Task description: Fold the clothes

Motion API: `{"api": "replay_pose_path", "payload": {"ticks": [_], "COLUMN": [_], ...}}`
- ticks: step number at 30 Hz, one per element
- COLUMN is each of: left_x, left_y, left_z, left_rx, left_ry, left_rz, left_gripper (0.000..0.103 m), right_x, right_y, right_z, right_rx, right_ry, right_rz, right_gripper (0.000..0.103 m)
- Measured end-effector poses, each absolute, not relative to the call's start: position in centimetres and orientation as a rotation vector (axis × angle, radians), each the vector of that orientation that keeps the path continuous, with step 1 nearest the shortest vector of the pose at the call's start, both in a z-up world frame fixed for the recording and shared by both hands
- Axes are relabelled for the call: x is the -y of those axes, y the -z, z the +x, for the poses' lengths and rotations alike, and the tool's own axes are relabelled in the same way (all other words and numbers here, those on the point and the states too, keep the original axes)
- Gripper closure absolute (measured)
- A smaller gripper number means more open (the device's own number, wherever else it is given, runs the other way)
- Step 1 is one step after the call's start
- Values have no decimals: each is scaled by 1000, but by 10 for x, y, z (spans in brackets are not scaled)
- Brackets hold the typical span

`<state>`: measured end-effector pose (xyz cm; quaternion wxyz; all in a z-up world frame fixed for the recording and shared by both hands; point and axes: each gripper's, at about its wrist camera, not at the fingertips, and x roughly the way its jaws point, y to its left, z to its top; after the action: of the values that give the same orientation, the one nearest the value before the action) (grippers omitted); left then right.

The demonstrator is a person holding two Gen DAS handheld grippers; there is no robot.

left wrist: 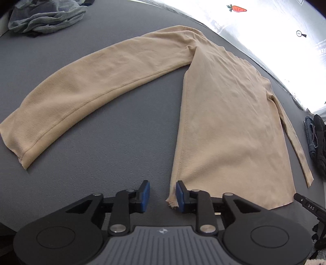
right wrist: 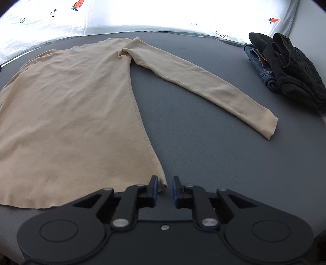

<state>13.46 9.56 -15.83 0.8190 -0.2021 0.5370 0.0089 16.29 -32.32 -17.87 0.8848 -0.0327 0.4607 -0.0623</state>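
A beige long-sleeved shirt (left wrist: pixel 230 122) lies flat on the grey table (left wrist: pixel 122 132), with both sleeves spread out to the sides. My left gripper (left wrist: pixel 163 195) hovers open at the shirt's near left hem corner. The frayed corner (left wrist: pixel 171 203) lies just inside the right pad, and the pads do not press it. In the right wrist view the same shirt (right wrist: pixel 71 112) fills the left half. My right gripper (right wrist: pixel 165 190) is open at the near right hem corner (right wrist: pixel 163 184), which pokes into the gap between the blue pads.
A crumpled grey garment (left wrist: pixel 46 16) sits at the far left of the table. A pile of black and denim clothes (right wrist: pixel 285 67) lies at the far right. Beyond the table's far edge is a bright white sheet with carrot prints (right wrist: pixel 163 16).
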Motion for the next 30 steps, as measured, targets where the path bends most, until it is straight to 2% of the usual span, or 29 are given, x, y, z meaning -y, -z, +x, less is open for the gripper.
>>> {"api": "replay_pose_path", "payload": {"ticks": [1,2,4,7,9,13,19,21,22,24,26,30], "left_x": [-104,-114,-137,-171,-199,-246,-266,-261,-257,-252,-251,-251], "left_y": [152,146,135,127,127,143,165,166,167,169,168,155], "left_z": [128,123,110,92,83,79,89,94,96,99,100,96], "left_rx": [-1116,-1091,-1018,-912,-874,-873,-898,-906,-914,-928,-921,-862], "left_ry": [-52,-85,-180,-352,-457,-528,-551,-566,-575,-575,-563,-544], "left_rz": [-427,-441,-479,-502,-509,-617,-629,-574,-534,-482,-492,-579], "left_gripper": [62,62,61,51,47,47,52,69,73,100,103,103], "right_x": [319,314,303,278,256,208,163,151,148,145,144,144], "right_y": [174,169,159,152,154,161,170,173,175,178,179,179], "right_z": [163,163,166,175,182,194,198,198,198,198,196,194], "right_rx": [-936,-915,-880,-859,-862,-879,-909,-919,-928,-943,-946,-943], "right_ry": [144,153,136,52,-2,-102,-185,-189,-188,-182,-181,-187], "right_rz": [-89,-103,-105,-84,-107,-175,-247,-291,-300,-310,-323,-343], "right_gripper": [52,42,38,23,22,21,20,20,20,19,19,19]}}
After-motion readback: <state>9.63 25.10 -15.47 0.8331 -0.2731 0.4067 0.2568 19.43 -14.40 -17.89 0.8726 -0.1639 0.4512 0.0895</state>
